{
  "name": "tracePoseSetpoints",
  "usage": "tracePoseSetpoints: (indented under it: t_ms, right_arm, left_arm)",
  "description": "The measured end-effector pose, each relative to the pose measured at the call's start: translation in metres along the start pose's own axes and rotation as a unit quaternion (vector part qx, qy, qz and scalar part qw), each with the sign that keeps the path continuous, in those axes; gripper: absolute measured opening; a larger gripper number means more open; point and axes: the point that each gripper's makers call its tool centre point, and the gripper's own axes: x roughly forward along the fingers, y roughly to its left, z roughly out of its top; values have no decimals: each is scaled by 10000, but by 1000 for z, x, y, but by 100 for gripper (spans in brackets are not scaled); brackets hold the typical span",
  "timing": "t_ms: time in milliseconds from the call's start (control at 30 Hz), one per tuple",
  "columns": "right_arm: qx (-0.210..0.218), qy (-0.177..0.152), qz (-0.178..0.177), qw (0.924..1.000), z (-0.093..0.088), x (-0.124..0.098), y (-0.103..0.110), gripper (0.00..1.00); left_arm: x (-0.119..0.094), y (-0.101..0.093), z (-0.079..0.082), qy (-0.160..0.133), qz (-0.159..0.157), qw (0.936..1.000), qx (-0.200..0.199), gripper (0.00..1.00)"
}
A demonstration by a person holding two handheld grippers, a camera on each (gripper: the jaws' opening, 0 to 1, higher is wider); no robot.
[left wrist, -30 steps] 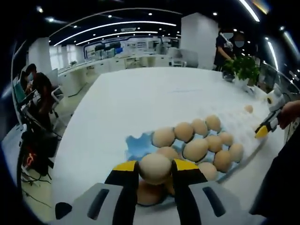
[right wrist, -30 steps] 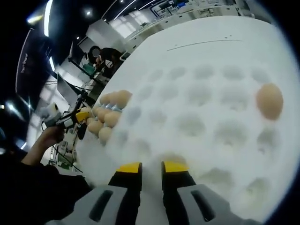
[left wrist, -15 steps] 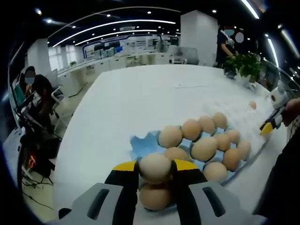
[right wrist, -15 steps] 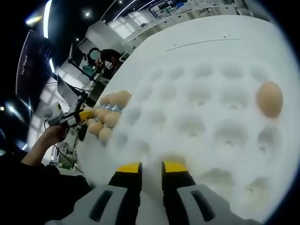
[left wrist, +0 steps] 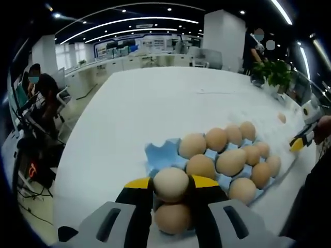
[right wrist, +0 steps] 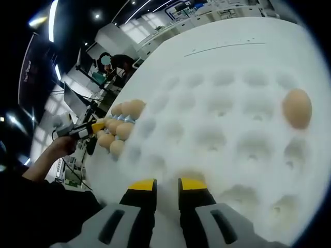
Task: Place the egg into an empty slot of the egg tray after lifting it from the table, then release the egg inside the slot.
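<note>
My left gripper point(left wrist: 170, 185) is shut on a pale egg point(left wrist: 170, 183), held just above the near end of the blue egg tray point(left wrist: 158, 154). Directly under it another egg point(left wrist: 173, 218) sits in a slot. Several more eggs point(left wrist: 231, 161) fill the tray's right side, and a blue slot at its left corner is bare. My right gripper point(right wrist: 167, 188) hovers over a white egg tray point(right wrist: 222, 139), its jaws a narrow gap apart with nothing between them. One egg point(right wrist: 297, 108) sits at that tray's right edge.
A wide white table point(left wrist: 155, 98) carries both trays. A hand holds the other gripper point(right wrist: 83, 130) beside the blue tray's eggs point(right wrist: 121, 126). A potted plant point(left wrist: 276, 75) stands at the table's far right. People and desks are in the background.
The left gripper view has drawn back a little, so the blue tray sits higher and further right in it. The egg stays clamped. The right gripper has not moved.
</note>
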Motion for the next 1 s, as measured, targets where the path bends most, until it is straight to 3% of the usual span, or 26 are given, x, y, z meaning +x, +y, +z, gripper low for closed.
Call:
tracePoseSetpoints:
  t_ms: [200, 633, 1000]
  right_arm:
    - [3, -5, 3, 10000, 0, 0, 0, 17]
    - [37, -15, 27, 10000, 0, -1, 0, 17]
    - [41, -54, 47, 10000, 0, -1, 1, 16]
  left_arm:
    - [3, 2, -2, 111, 81, 9999, -20, 28]
    - [7, 5, -5, 189, 50, 9981, -582, 28]
    - [6, 6, -3, 193, 126, 9990, -387, 30]
